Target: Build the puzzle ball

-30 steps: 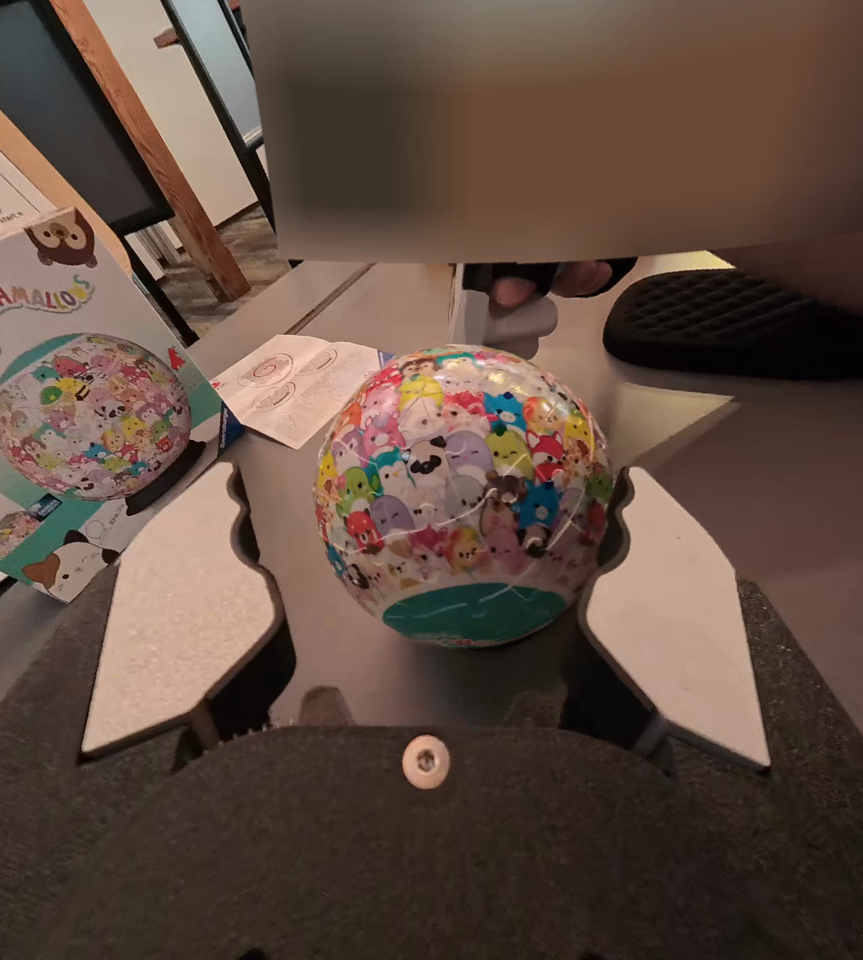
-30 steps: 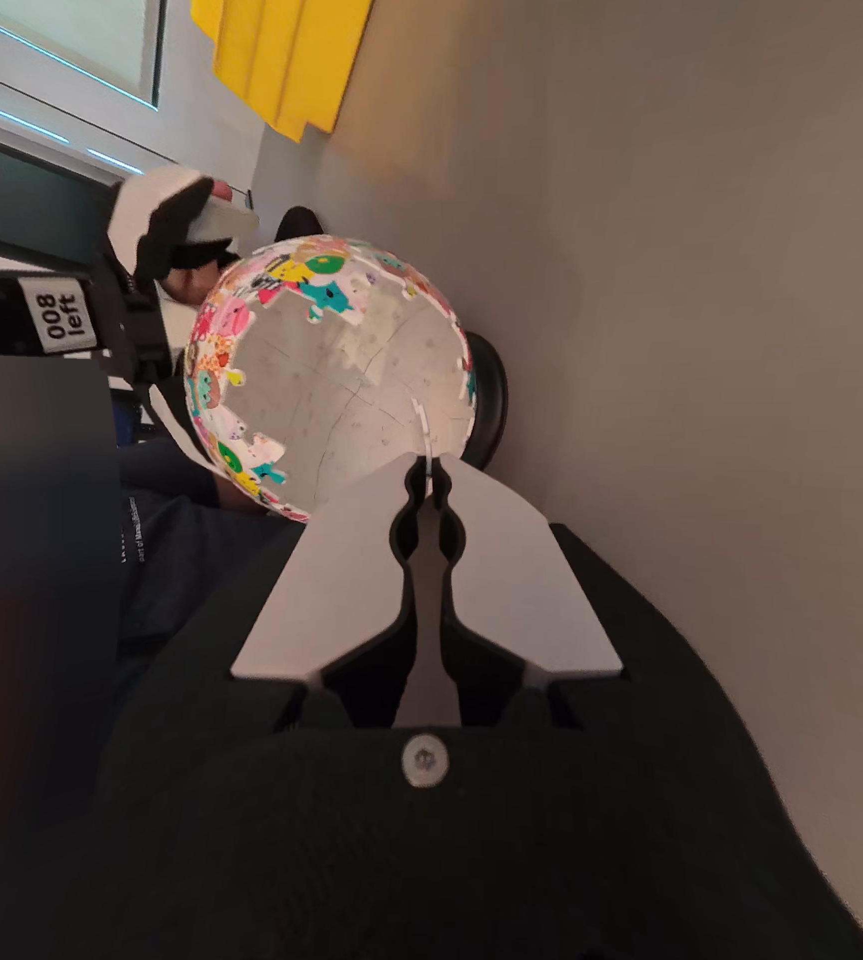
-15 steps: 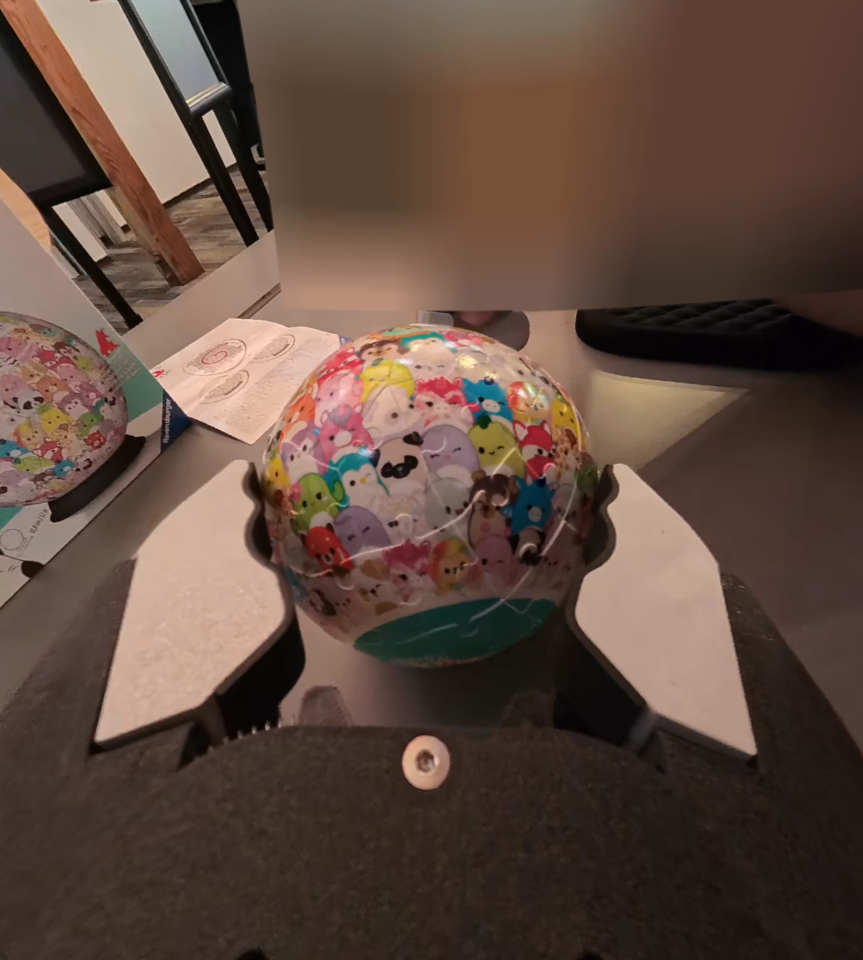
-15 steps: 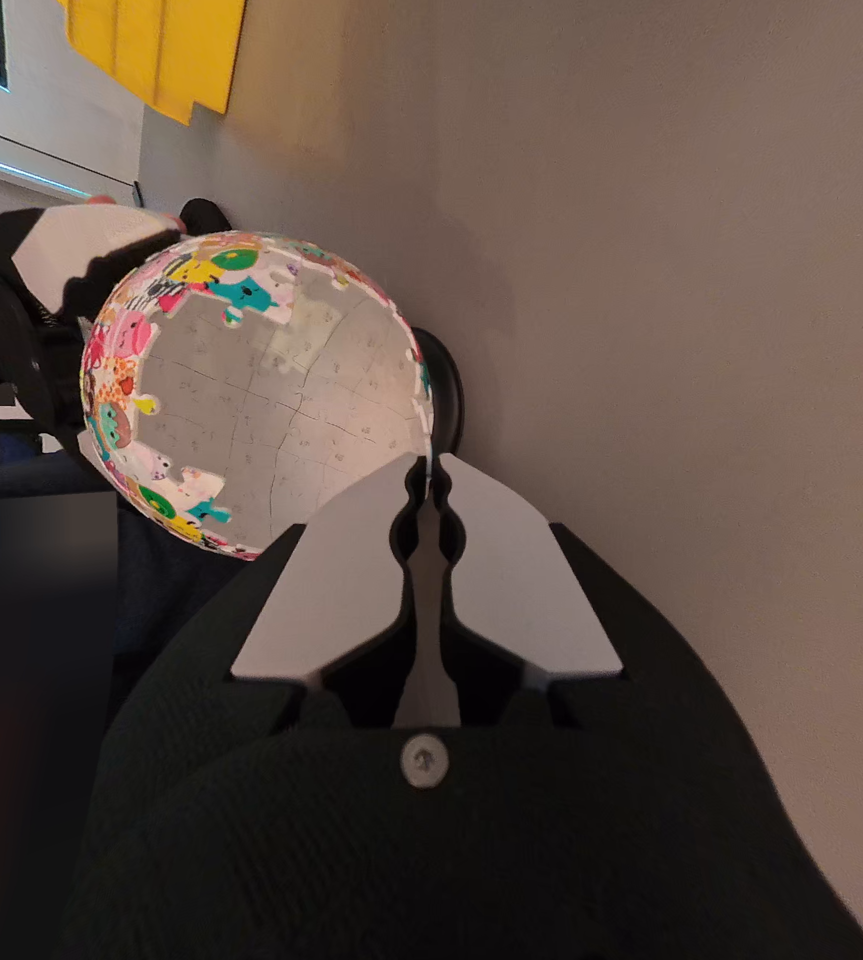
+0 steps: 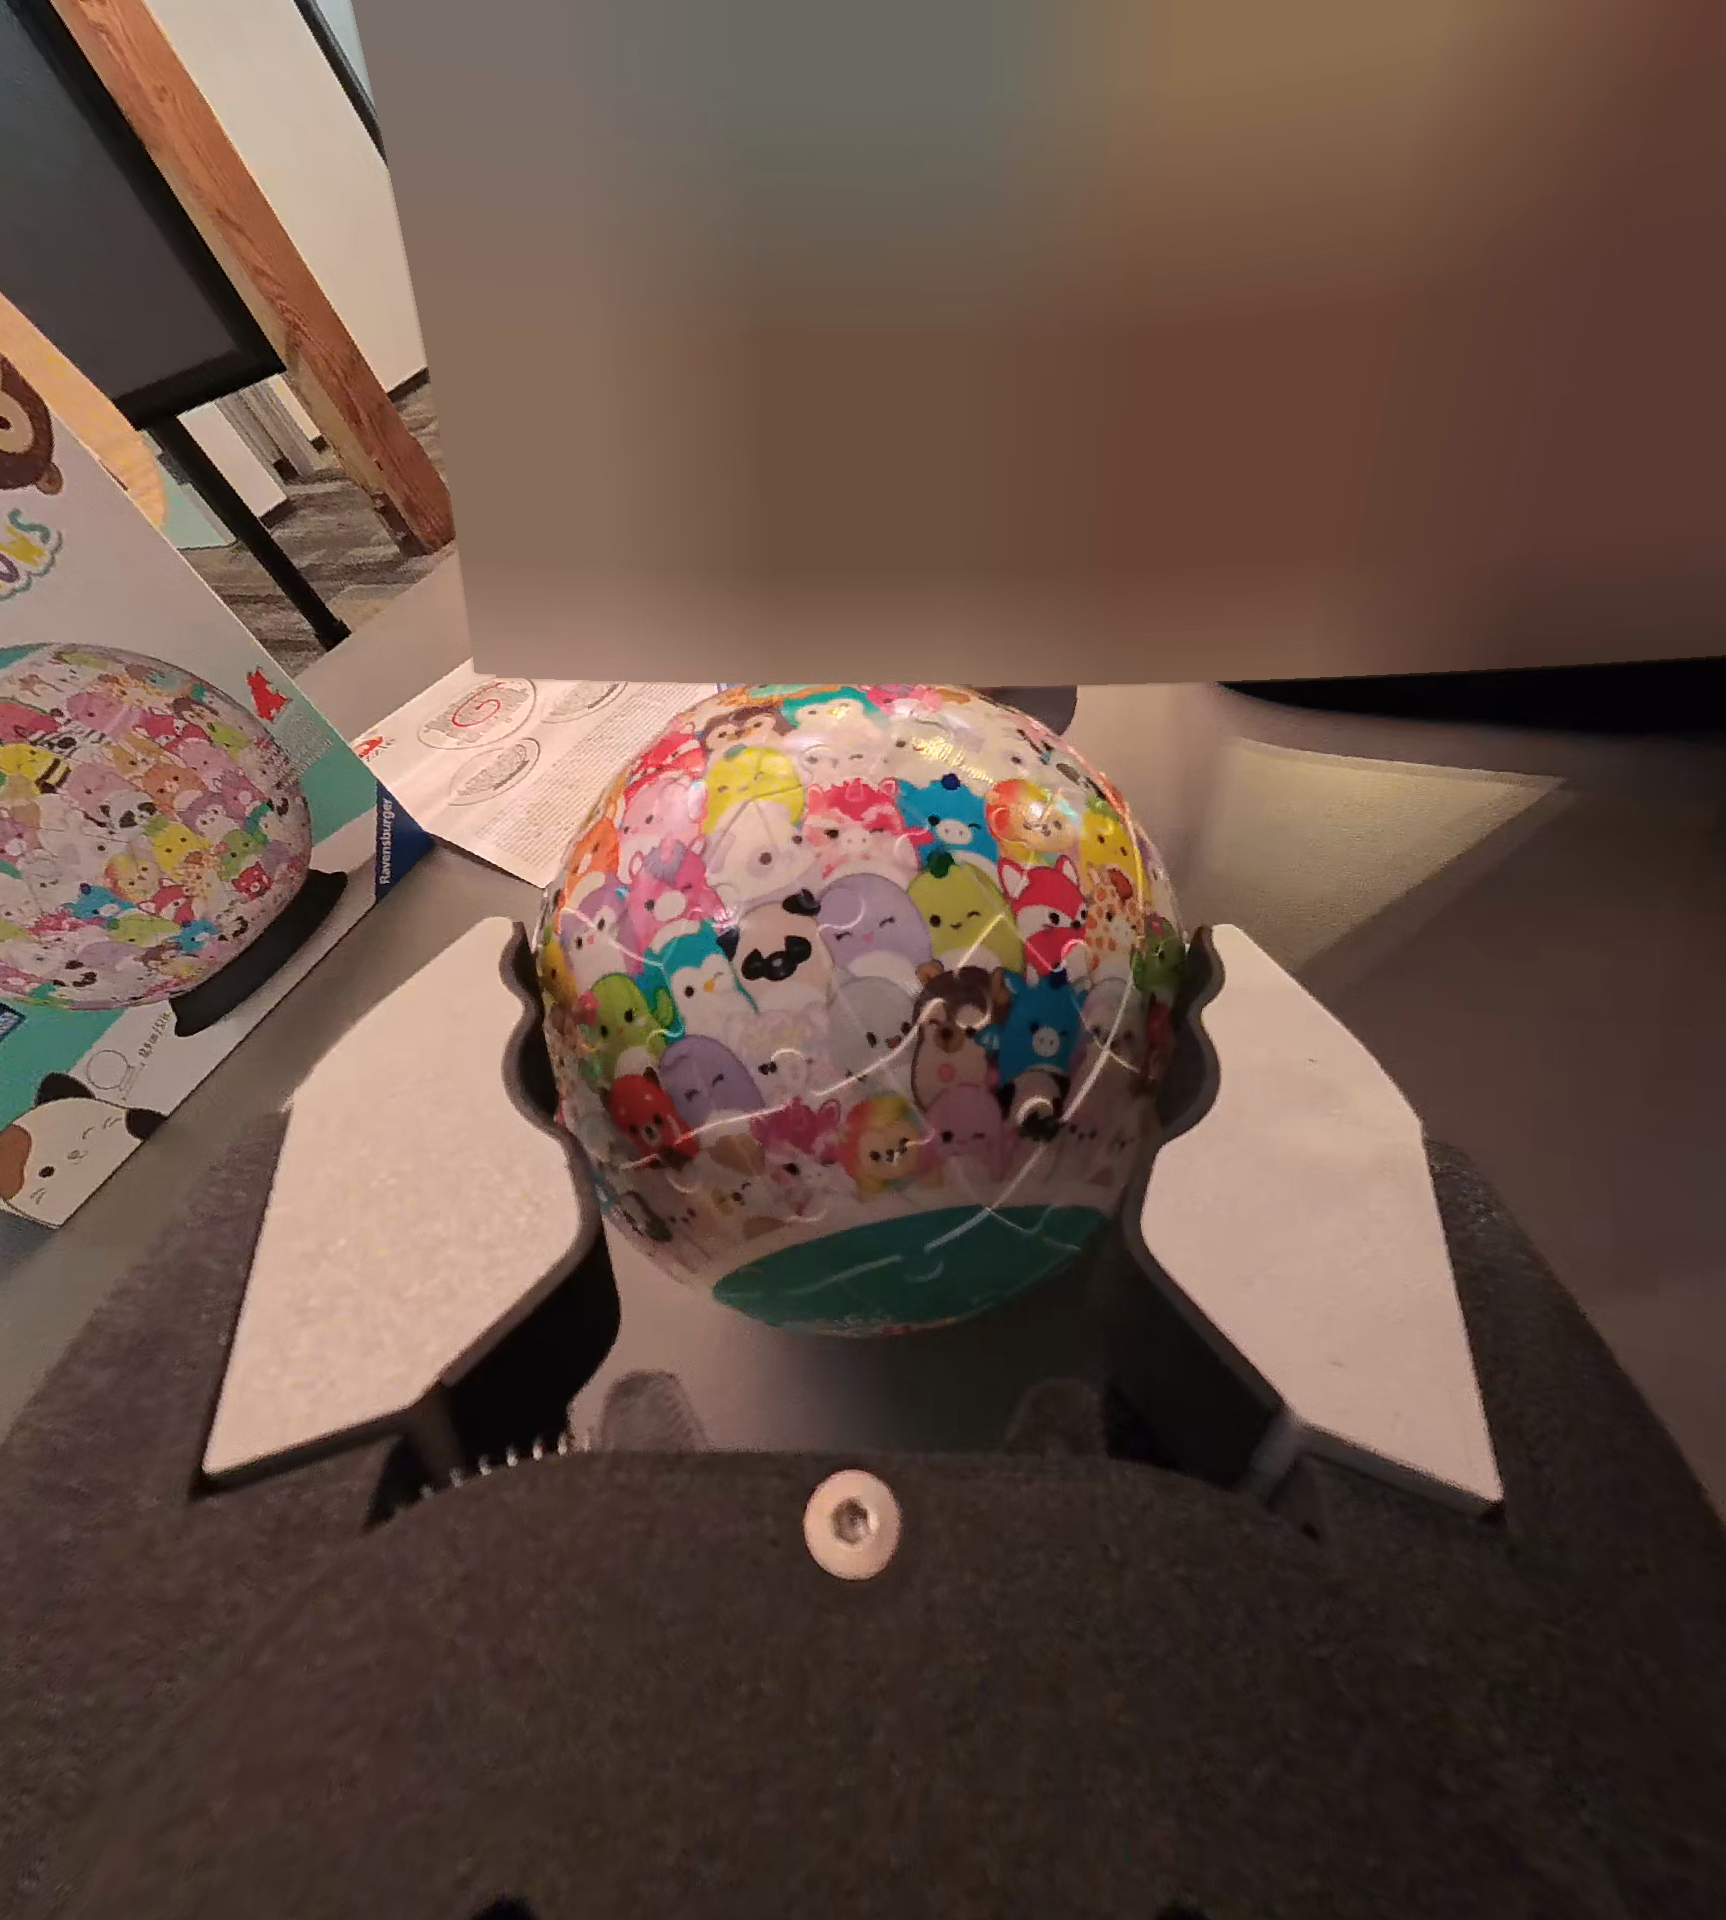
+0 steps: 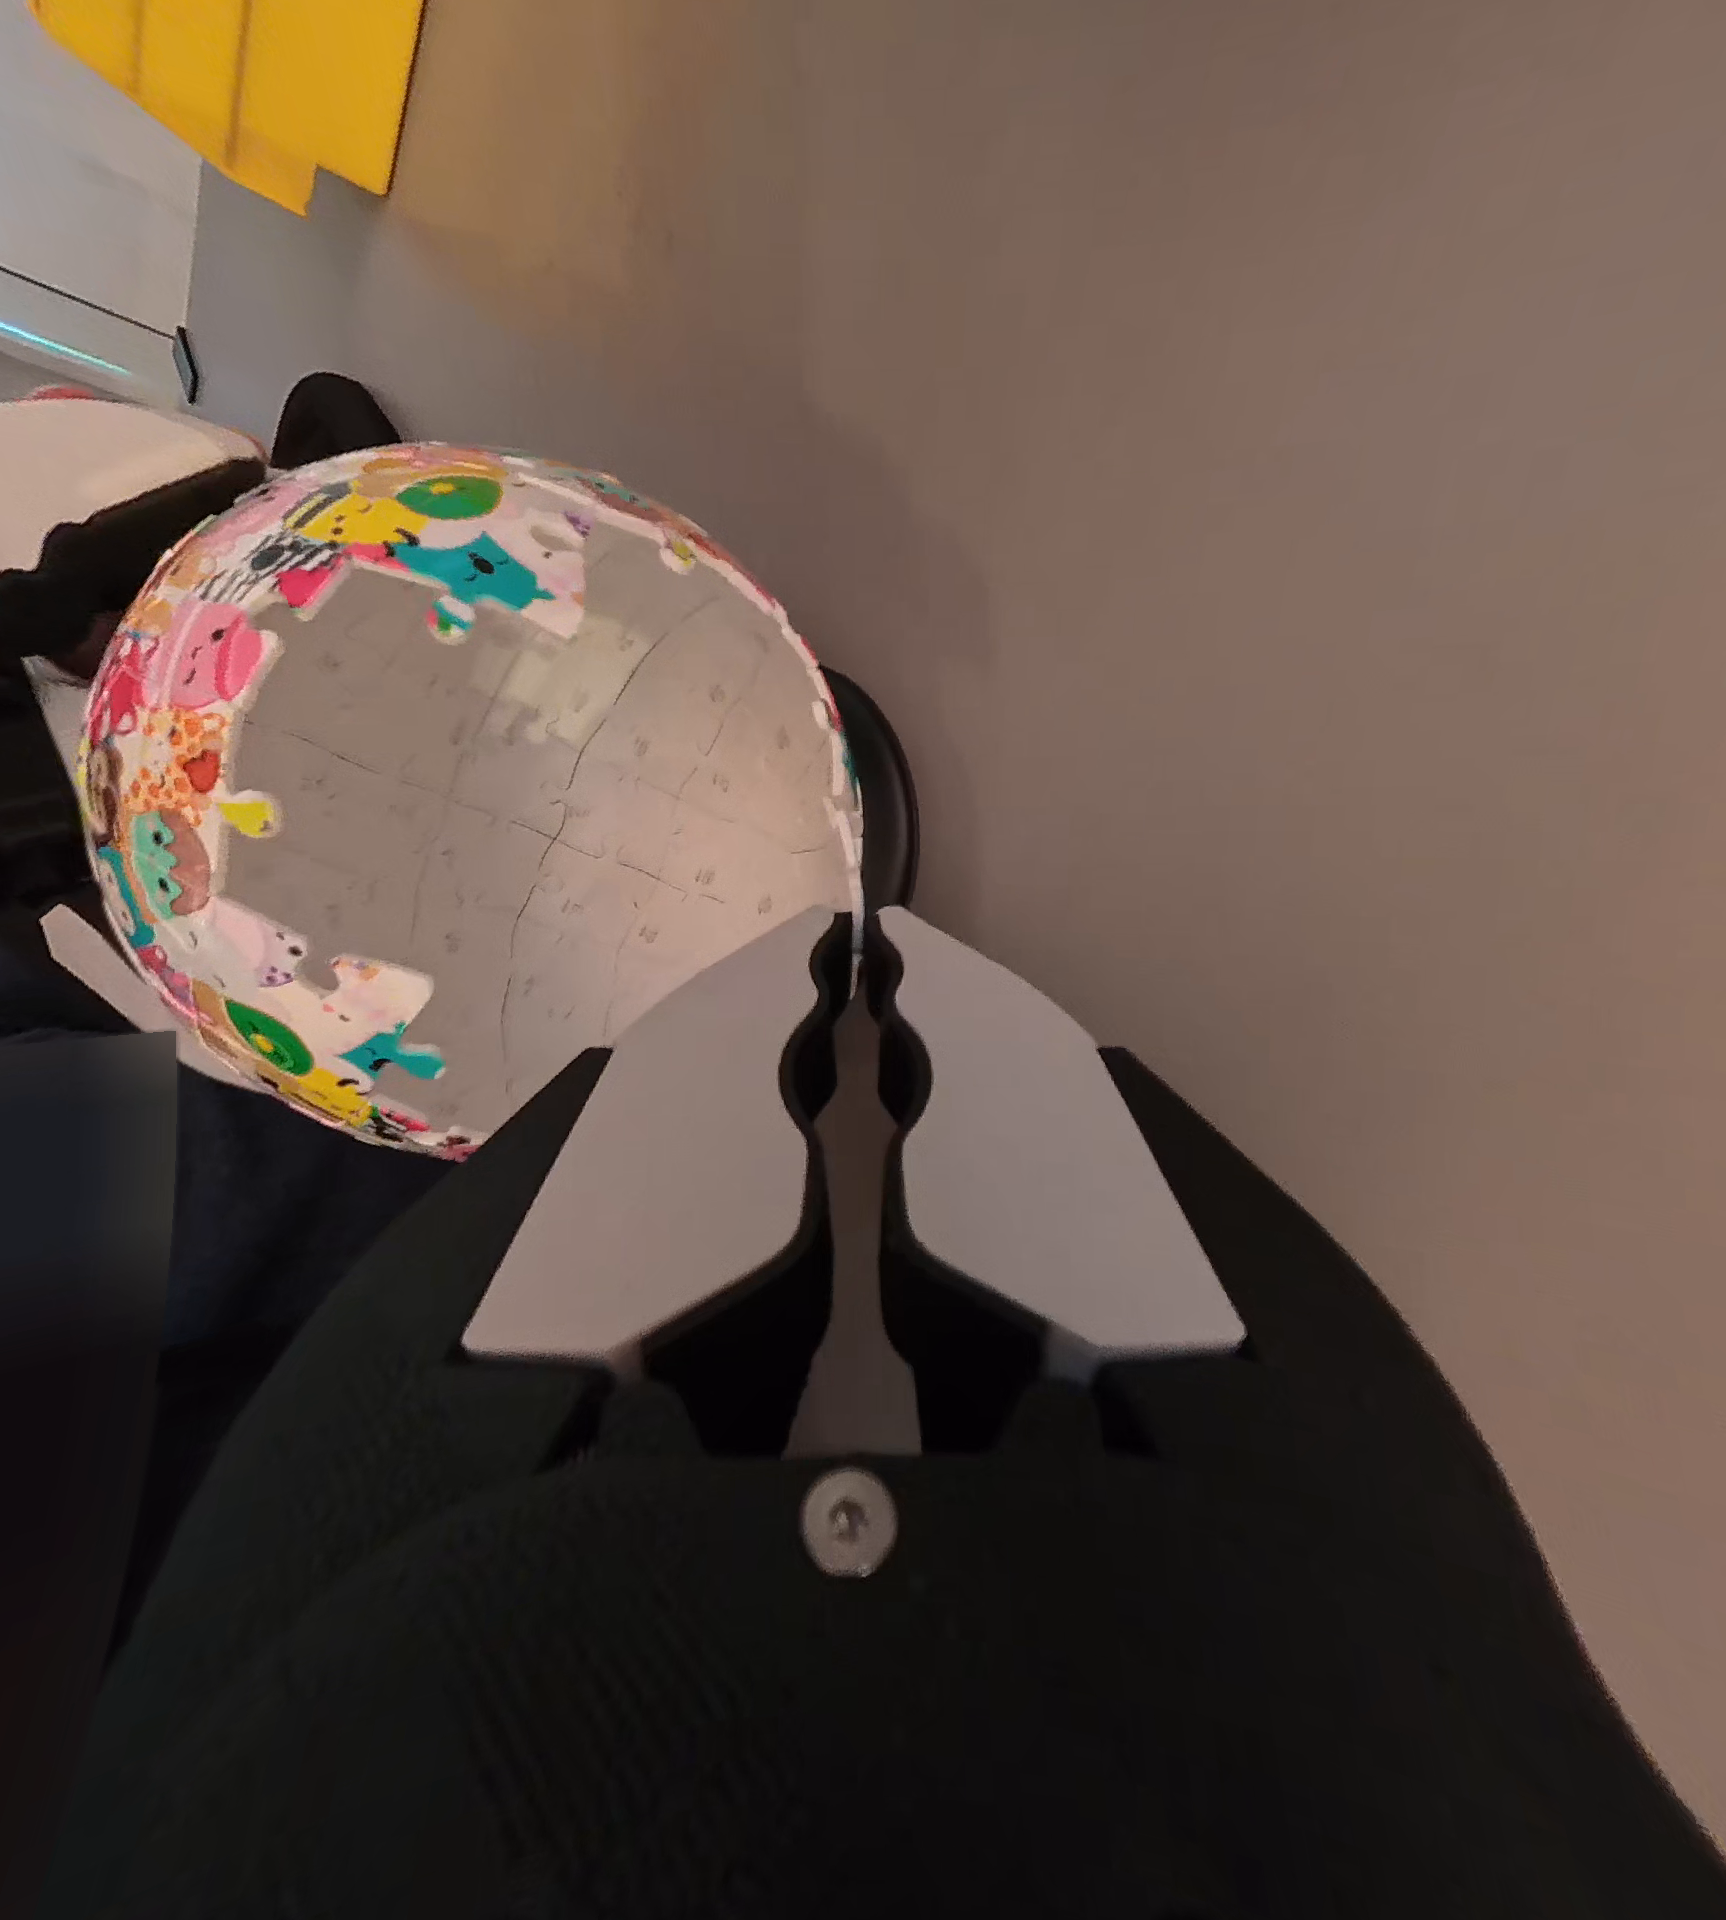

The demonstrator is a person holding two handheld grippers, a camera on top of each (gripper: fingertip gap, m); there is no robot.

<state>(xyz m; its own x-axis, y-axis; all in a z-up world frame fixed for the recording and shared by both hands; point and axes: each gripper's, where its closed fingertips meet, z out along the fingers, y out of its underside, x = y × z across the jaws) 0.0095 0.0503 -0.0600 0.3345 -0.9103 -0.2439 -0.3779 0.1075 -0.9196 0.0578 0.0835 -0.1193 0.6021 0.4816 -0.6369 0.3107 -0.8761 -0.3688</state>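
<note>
Left wrist view: your left gripper (image 5: 857,1049) has its fingers spread wide, both touching the sides of the ball (image 5: 854,1008), which sits on the grey table (image 5: 1524,935). The ball is a hollow shell with an unfinished gap. Your right gripper (image 6: 857,940) is nearly closed, pinching the shell's edge. A box (image 5: 100,862) and leaflet (image 5: 516,769) lie left; a yellow panel (image 6: 246,83) hangs beyond.
</note>
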